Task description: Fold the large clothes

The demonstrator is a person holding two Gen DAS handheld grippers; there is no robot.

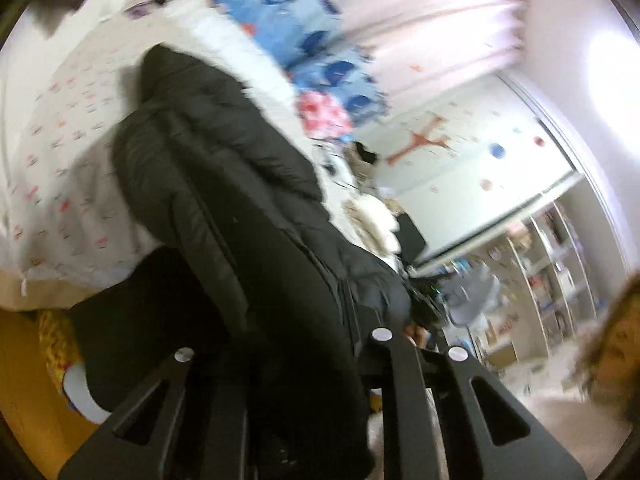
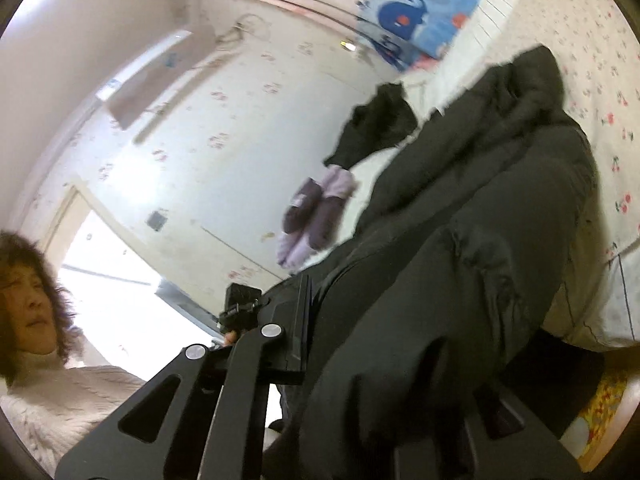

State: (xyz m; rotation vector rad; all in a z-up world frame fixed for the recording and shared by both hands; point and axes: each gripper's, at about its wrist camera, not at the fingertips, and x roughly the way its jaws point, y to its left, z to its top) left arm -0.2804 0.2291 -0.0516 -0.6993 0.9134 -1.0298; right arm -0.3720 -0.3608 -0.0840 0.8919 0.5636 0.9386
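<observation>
The black padded coat (image 1: 224, 184) runs lengthwise away from both grippers, its long axis reaching from their fingers out across the bed (image 1: 72, 128), with the far end lying on the sheet and the near end lifted. In the left wrist view the left gripper (image 1: 316, 344) has its fingers drawn close together with the coat's near edge bunched between them, pinching the fabric; the coat rises ahead of it and leans toward the upper left. In the right wrist view the right gripper (image 2: 360, 364) is likewise nearly closed, and the coat (image 2: 460, 240) drapes over its right-hand finger, hiding it, so the pinch is on the cloth as far as can be seen. The shell is matte and smooth, quilted into soft puffy folds, with a pale fur trim (image 1: 372, 220) beyond the left gripper on its right side. The bed sheet is white with small red printed motifs, and open sheet lies to the left of the coat in the left view and to its right in the right view. A blue patterned blanket (image 2: 416, 12) sits far ahead at the head of the bed. A dark garment (image 2: 380, 124) and a purple and lilac one (image 2: 316, 216) lie to the left of the coat, ahead of the right gripper. Both views are motion-blurred.
</observation>
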